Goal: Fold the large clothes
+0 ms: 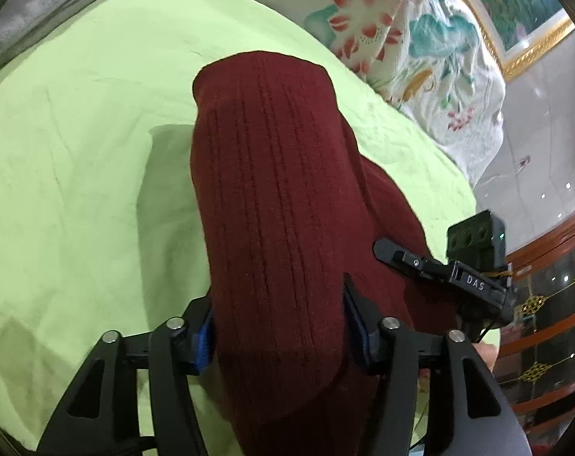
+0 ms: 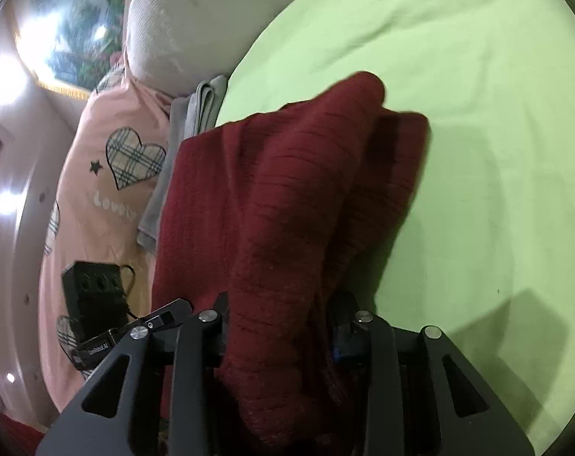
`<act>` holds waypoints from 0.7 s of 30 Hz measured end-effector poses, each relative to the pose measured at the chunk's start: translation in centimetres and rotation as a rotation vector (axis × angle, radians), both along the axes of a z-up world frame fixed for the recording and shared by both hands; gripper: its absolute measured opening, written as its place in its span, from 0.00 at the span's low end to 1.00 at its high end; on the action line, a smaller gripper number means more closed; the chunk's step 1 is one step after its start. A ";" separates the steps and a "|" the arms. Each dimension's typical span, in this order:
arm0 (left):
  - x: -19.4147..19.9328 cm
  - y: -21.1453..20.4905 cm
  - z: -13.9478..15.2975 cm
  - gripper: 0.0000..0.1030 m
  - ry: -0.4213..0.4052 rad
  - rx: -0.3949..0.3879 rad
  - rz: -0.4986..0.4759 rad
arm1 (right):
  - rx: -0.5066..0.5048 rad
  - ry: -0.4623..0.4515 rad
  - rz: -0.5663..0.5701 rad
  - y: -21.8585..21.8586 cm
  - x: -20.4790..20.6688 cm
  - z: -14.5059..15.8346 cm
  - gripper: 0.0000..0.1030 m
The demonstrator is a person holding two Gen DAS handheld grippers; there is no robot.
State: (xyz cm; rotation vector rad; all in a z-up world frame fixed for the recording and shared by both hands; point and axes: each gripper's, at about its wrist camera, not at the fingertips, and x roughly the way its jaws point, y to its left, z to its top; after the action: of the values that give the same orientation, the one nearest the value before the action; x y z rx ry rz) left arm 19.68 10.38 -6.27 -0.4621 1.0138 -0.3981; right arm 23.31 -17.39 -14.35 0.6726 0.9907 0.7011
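A dark red ribbed knit sweater (image 1: 272, 205) hangs folded over the light green bed sheet (image 1: 78, 159). My left gripper (image 1: 278, 336) is shut on a thick fold of it, and the cloth hides the fingertips. In the left wrist view the right gripper (image 1: 443, 269) pokes into the sweater's right side. In the right wrist view my right gripper (image 2: 280, 336) is shut on another bunched fold of the sweater (image 2: 287, 197), which drapes forward onto the sheet (image 2: 477, 114). The left gripper's body (image 2: 97, 307) shows at lower left.
A floral quilt (image 1: 420, 38) lies at the bed's far side. Folded grey cloth (image 2: 196, 114) and a pink bedcover with plaid hearts (image 2: 108, 174) lie beside the sweater. A dark wooden cabinet (image 1: 546, 323) stands past the bed edge.
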 end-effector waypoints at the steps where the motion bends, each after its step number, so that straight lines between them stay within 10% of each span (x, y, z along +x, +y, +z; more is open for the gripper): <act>1: 0.0 -0.2 -0.2 0.68 -0.003 0.013 0.006 | -0.005 0.004 -0.007 -0.2 -0.1 -0.1 0.36; 9: -0.9 0.4 0.0 0.74 -0.019 0.024 0.046 | -0.127 -0.006 -0.057 -1.1 -0.7 1.9 0.62; 17: -3.7 1.9 5.4 0.67 -0.192 0.030 0.049 | -0.172 -0.099 -0.125 -2.7 0.8 5.0 0.63; 21: -2.6 -0.3 5.8 0.60 -0.226 0.028 -0.056 | -0.190 -0.042 -0.098 -1.4 2.9 4.0 0.17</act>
State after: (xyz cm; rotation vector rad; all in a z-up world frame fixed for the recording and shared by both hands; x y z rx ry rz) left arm 17.05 10.07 -0.50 -0.3555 0.8130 -0.4749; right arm 26.25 -18.77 -10.40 0.5343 0.9653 0.5263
